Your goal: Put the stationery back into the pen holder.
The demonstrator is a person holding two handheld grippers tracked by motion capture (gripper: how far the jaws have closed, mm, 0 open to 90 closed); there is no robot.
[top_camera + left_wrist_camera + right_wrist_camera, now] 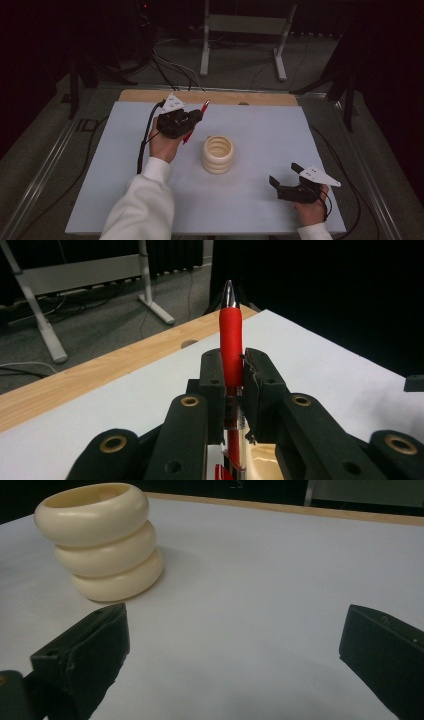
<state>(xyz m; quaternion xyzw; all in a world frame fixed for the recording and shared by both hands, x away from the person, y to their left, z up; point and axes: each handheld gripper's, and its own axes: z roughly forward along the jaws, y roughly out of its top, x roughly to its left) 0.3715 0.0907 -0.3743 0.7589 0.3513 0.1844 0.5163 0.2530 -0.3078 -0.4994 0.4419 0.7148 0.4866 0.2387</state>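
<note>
One red pen [231,340] stands clamped between the left gripper's [233,371] jaws, its silver tip poking out past the pads and its lower barrel running back down between the fingers [214,385]. In the high view the pen [196,121] slants across that gripper [191,118], held off the white mat [260,200] — just to the left of a cream ribbed cup [218,154]. The right gripper [286,176] sits near the mat's near right corner, jaws spread wide with nothing between them. Ahead of its left finger [95,650] stands the cup [102,545], well apart, upright on the mat [250,605].
</note>
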